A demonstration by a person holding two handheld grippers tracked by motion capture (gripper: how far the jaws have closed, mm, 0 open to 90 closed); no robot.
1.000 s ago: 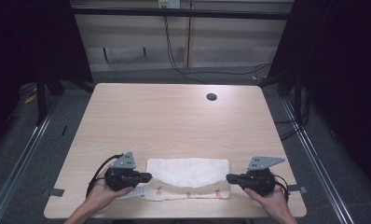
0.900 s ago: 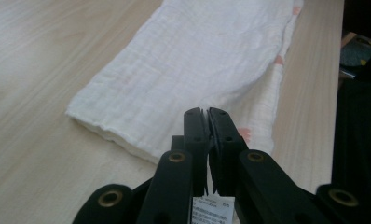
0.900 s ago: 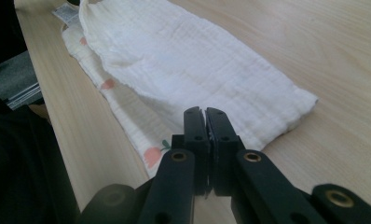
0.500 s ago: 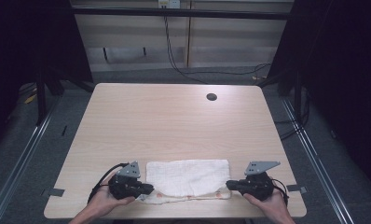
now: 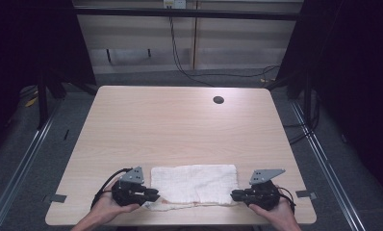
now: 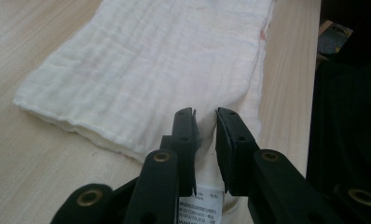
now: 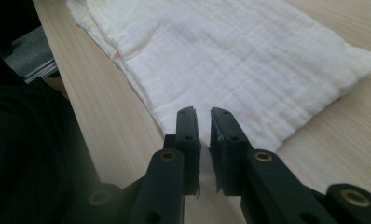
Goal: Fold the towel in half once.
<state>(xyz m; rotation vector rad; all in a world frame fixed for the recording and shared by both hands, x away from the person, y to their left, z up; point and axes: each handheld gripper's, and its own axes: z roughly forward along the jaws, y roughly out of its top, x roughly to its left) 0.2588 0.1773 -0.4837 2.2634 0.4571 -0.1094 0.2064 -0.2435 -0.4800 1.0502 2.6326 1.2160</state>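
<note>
Cloth point(image 5: 194, 182) folded on table point(image 5: 180, 125); left gripper point(image 5: 148, 195), right gripper point(image 5: 234, 195) jaws pinching its near corners.

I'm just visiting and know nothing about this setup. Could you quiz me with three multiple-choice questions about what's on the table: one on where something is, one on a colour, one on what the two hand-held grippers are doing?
1. Where does the cloth lie on the table?
A. Along the near edge, between the two hands
B. At the far edge beside the dark hole
C. Hanging off the left side

2. What colour is the cloth?
A. Dark blue
B. White
C. Red

3. How do the left gripper and the right gripper stand?
A. Both wide open, high above the table
B. One resting at the far edge
C. Each nearly closed on an end of the cloth

Answers:
1. A, since the high view shows it near the person, a gripper at each end.
2. B, as both gripper views show pale white fabric.
3. C, as cloth sits in the narrow gap between each pair of jaws.
</note>
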